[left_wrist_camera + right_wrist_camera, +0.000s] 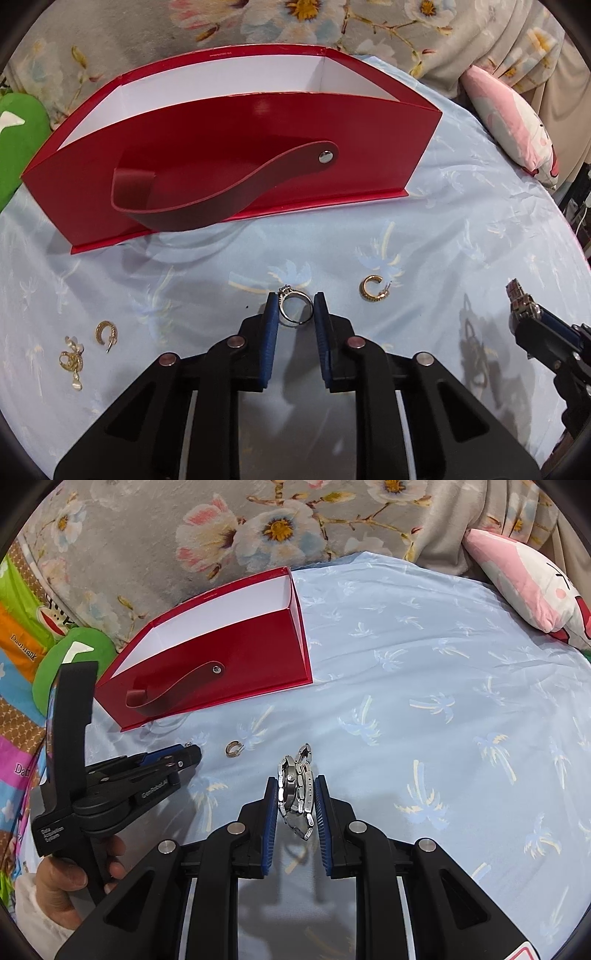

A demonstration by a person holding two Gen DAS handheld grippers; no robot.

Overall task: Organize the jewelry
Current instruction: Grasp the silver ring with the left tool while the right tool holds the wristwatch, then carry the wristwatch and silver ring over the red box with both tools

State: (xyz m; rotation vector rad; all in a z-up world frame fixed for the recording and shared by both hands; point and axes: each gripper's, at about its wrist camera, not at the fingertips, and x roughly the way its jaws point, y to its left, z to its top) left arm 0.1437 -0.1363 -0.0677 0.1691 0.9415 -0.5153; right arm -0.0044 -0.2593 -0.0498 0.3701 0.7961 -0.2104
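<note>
An open red box point(229, 147) with a white inside and a red strap stands on the light blue cloth; it also shows in the right wrist view point(236, 657). My left gripper point(295, 306) holds a silver ring point(293, 308) between its blue pads, its jaws closed on it just above the cloth. My right gripper point(295, 794) is shut on a silver metal watch point(297, 790), lifted over the cloth; the watch also shows in the left wrist view point(521, 302). A gold hoop earring point(373, 288) lies right of the ring.
A second gold hoop point(106, 332) and a gold drop earring with pearls point(72, 363) lie at the left on the cloth. A pink and white pillow point(532, 587) sits at the far right, a green cushion point(20, 136) left of the box, and a floral blanket behind.
</note>
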